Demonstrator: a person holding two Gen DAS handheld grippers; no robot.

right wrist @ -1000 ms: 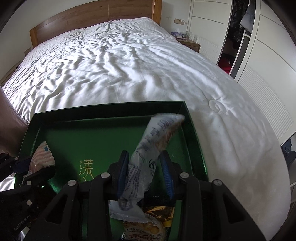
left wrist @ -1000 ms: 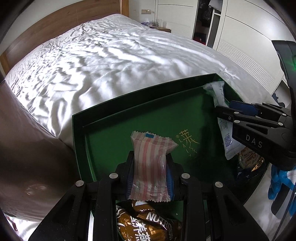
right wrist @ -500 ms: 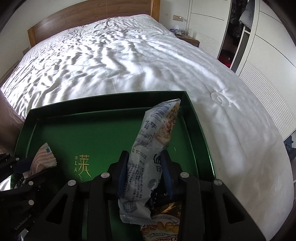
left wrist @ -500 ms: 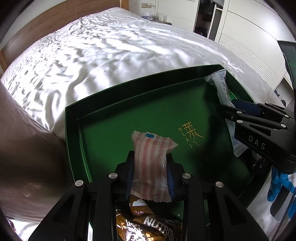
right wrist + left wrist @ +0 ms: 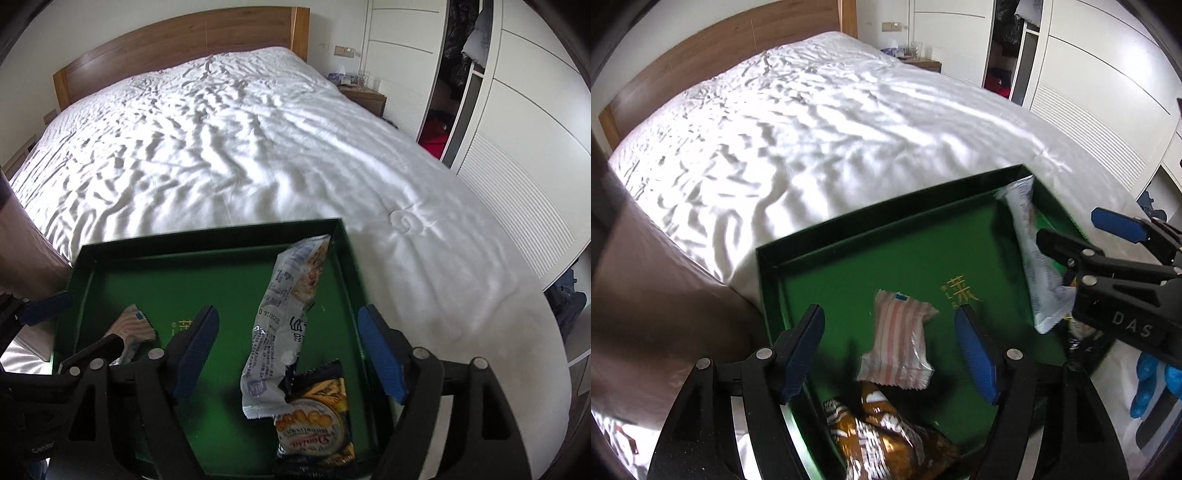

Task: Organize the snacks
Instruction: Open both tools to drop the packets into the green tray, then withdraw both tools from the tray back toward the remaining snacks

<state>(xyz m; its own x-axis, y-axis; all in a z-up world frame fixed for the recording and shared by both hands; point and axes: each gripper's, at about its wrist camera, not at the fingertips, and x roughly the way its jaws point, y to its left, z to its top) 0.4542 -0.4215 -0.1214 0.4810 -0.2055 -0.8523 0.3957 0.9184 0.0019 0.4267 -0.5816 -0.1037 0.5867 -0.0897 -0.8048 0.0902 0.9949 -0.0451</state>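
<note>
Both claws were opening w/ nothing pinched: left claw (image 5: 890,354) let the pink-striped plastic candy wrapper (image 5: 899,347) drop, right claw (image 5: 288,350) freed the long white foil snack bar (image 5: 288,317). Both lay in the dark green cardboard tray (image 5: 207,240) on the bed; two snacks placed.

Tray (image 5: 768,280) centre clear; snack packets (image 5: 897,343) crowd near edge.
</note>
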